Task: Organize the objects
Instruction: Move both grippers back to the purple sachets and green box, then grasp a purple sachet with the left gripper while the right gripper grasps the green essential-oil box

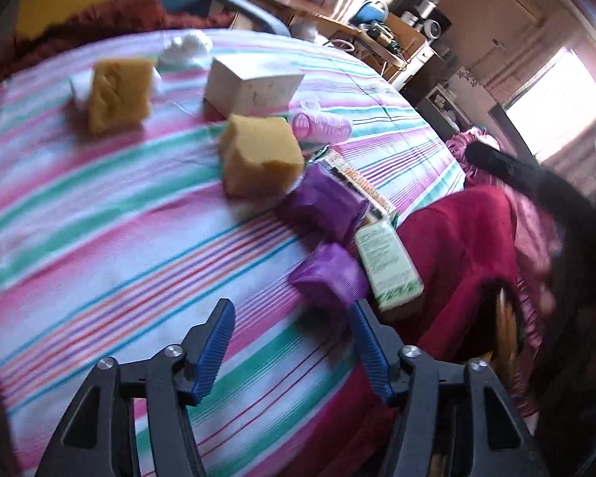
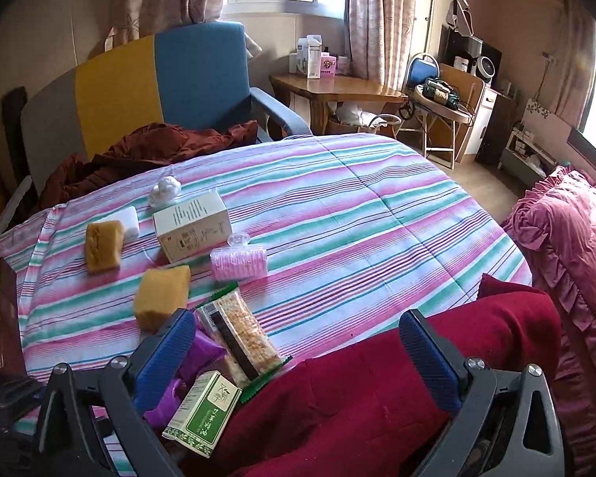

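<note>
both claws released: left gripper (image 1: 292, 332) over bare striped bedspread (image 1: 99, 218), purple packets (image 1: 329, 274) by its right edge; right gripper (image 2: 298, 349) above green box (image 2: 204, 413).

The left gripper (image 1: 294, 314) has black plastic arms at the bottom of the frame, silver round screws at the joints and blue ribbed finger pads (image 1: 216, 348). The right gripper (image 2: 298, 334) is built alike: black triangular-cutout arms, silver screws, blue ribbed pads (image 2: 427, 359).

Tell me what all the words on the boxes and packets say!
None can be read.
Green box: printed characters, too blurred.
White box: small lines of print, too small.
Snack packet: barcode label, unreadable.
Boxes on the far table: too small.
</note>
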